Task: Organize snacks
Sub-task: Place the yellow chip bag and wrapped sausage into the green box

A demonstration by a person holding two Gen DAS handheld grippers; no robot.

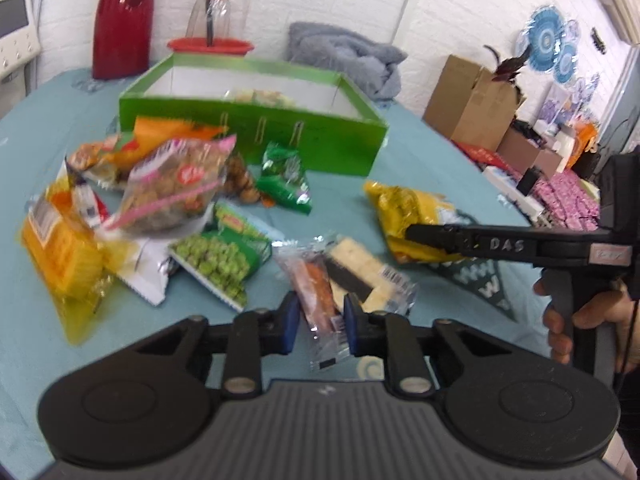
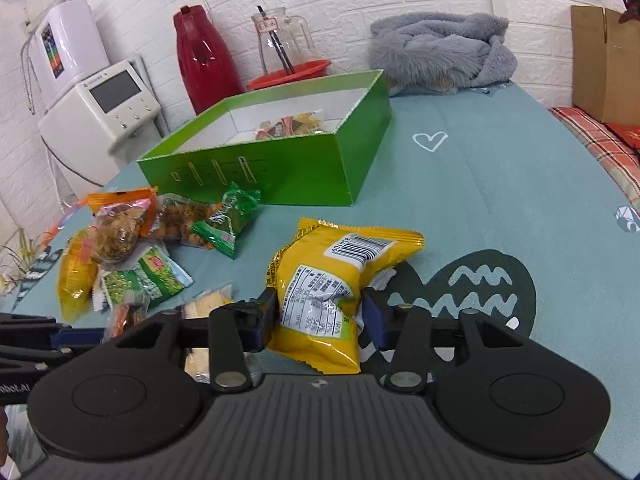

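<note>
1. Across both views stretches the desk, covered in a teal cloth printed with a white heart and a dark zigzag heart.
2. Toward the back of the desk stands the green box, open on top, with a few wrapped snacks lying on its white floor.
3. Behind the box sit a red thermos, a glass pitcher standing in a red dish, and a crumpled grey blanket against the white brick wall.
4. Just in front of the box's near wall lies a loose heap of snack packets: orange, yellow, a clear pack of nuts and green pea packs, some overlapping.
5. Apart from that heap, on the dark heart, is the yellow snack bag, label side up with its barcode showing.
6. Around that bag's lower half is the right claw; both blue pads press its sides and the foil dents between them, so it is grasping the bag, which still touches the cloth.
7. Nearer the left wrist camera lies a clear-wrapped orange snack stick beside a layered cake slice in clear wrap.
8. The left claw straddles the stick's near end, released, its blue pads standing slightly off the wrapper.
</note>
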